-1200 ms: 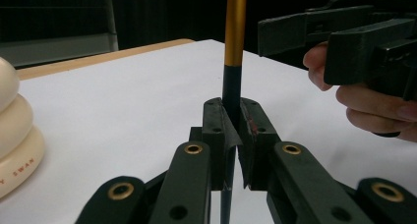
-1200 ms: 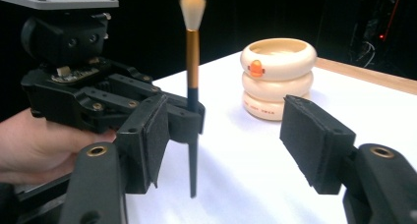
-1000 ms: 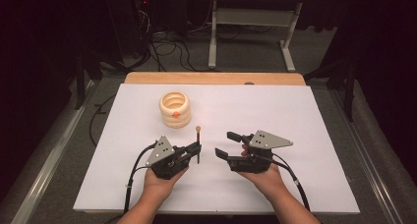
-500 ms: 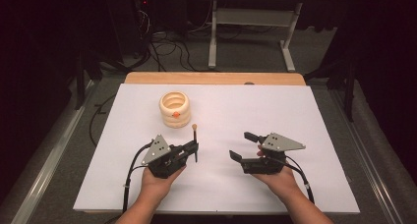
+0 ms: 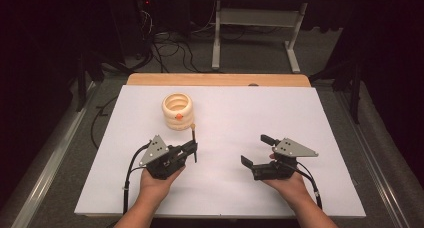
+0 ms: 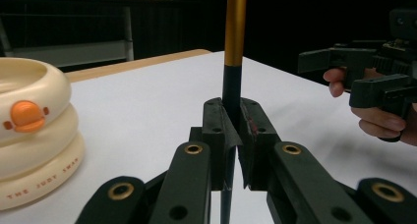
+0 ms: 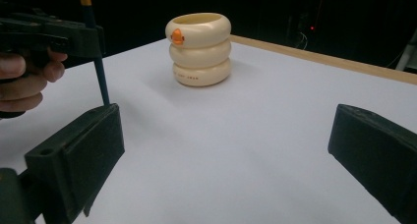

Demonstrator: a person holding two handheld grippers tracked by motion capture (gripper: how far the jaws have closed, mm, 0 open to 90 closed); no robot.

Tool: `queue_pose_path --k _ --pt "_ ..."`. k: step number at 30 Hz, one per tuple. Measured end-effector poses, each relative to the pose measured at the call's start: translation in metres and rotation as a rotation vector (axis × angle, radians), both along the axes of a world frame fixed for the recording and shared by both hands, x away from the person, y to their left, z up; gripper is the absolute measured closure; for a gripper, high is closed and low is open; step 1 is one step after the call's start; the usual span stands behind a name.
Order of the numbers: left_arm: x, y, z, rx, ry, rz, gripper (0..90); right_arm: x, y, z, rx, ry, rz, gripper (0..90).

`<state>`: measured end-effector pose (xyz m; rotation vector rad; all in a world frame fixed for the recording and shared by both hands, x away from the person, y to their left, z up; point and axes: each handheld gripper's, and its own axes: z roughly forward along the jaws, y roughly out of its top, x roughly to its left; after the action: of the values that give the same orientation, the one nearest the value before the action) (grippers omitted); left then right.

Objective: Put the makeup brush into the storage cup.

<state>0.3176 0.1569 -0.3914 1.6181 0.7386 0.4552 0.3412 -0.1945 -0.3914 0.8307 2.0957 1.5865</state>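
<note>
1. One white table (image 5: 300, 118) bears one cream ringed holder (image 5: 178, 111), empty
2. Right gripper (image 5: 254, 153), right of the holder, jaws just opened wide, nothing between them
3. Left gripper (image 5: 192, 150) clamps one pencil (image 5: 193, 138) upright just before the holder; putting it in likely remains

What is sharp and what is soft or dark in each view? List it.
High view: white table evenly lit, surroundings dark. Left gripper view: pen sharp, left tongs slightly soft at the bottom edge. Right gripper view: ringed cup crisp, right tongs blurred.
</note>
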Motion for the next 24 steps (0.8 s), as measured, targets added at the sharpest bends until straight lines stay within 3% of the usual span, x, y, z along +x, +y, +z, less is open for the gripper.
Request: queue_pose_path --k 8,18,24 --pt "0.001 0.014 0.006 -0.004 -0.015 0.042 83.0 -0.001 -0.004 -0.005 -0.019 0.002 -0.011 1.0" --pt "-0.002 0.04 0.019 -0.066 -0.034 0.094 83.1 0.0 -0.007 -0.007 -0.013 0.001 -0.028 1.1" --pt "-0.002 0.056 0.022 -0.07 -0.041 0.136 83.1 0.001 -0.008 -0.007 -0.005 0.004 -0.029 1.1"
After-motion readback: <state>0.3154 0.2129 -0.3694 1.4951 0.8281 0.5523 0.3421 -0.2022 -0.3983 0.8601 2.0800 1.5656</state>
